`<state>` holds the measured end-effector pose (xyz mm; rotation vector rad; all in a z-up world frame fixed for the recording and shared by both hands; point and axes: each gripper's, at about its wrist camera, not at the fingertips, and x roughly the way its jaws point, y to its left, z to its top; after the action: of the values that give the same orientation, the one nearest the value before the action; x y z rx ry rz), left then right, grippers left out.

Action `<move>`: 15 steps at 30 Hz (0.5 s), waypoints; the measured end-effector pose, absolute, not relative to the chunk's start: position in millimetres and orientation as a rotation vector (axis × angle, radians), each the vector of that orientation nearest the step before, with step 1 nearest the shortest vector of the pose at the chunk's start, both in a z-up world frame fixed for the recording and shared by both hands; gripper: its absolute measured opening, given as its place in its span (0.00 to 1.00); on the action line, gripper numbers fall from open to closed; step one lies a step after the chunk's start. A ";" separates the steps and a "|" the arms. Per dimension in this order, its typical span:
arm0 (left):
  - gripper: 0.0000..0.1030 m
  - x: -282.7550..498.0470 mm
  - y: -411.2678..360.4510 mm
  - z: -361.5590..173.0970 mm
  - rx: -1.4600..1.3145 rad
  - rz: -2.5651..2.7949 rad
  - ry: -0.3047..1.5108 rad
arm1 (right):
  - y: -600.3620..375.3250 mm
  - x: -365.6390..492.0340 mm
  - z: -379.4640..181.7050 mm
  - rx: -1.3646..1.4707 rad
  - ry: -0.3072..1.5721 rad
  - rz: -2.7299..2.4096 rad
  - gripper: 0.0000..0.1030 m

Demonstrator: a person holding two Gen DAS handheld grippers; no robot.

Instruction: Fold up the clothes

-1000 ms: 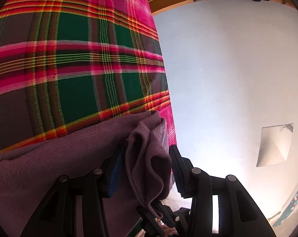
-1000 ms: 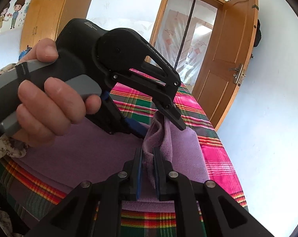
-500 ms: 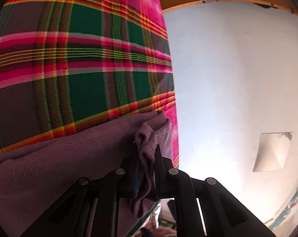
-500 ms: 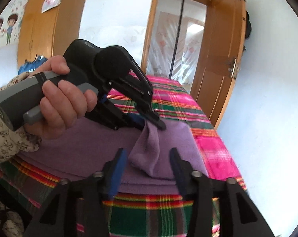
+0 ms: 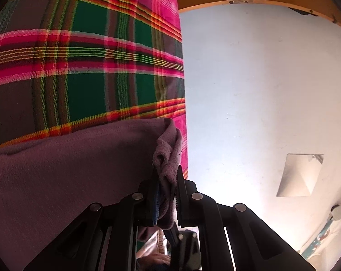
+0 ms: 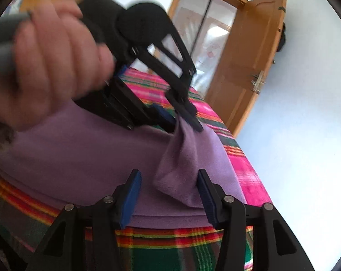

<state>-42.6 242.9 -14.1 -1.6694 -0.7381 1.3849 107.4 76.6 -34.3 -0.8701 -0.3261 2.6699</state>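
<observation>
While the purple garment (image 6: 84, 158) lies spread flat over the plaid bedspread (image 5: 80, 67), its near corner is bunched up and pinched tight in the left gripper (image 5: 167, 192), whose jaws have just been closing and are now squeezed narrow on that fold of cloth. From the right wrist view you can see that same left gripper (image 6: 188, 122) coming in from above, held by a hand (image 6: 46, 67) that's pretty blurry, with the corner pulled up into a little peak below it. The right gripper (image 6: 168, 194) is a different story: its jaws have just been opening and stand wide, with the hanging flap of purple cloth sitting between them but neither pad pressing on it. Bedspread runs off toward a wooden door (image 6: 245, 67) that's standing open, with a pale wall (image 5: 260, 90) along the bed's right side.
</observation>
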 end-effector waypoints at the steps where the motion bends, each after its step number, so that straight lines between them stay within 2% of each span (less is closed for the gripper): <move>1: 0.10 -41.8 242.7 -12.3 -1.669 1.385 -0.736 | 78.6 105.3 -34.3 -0.880 -0.304 2.664 0.50; 8: 0.10 -41.4 246.2 -4.0 -1.660 1.370 -0.740 | 80.0 96.1 -33.1 -0.852 -0.315 2.588 0.50; 15: 0.09 -35.9 250.4 1.7 -1.652 1.334 -0.777 | 66.6 87.1 -37.0 -0.810 -0.441 2.520 0.50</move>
<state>-35.9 250.4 1.7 -1.6521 -0.7765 1.3336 87.1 66.6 -37.0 -0.8098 -0.4410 2.5199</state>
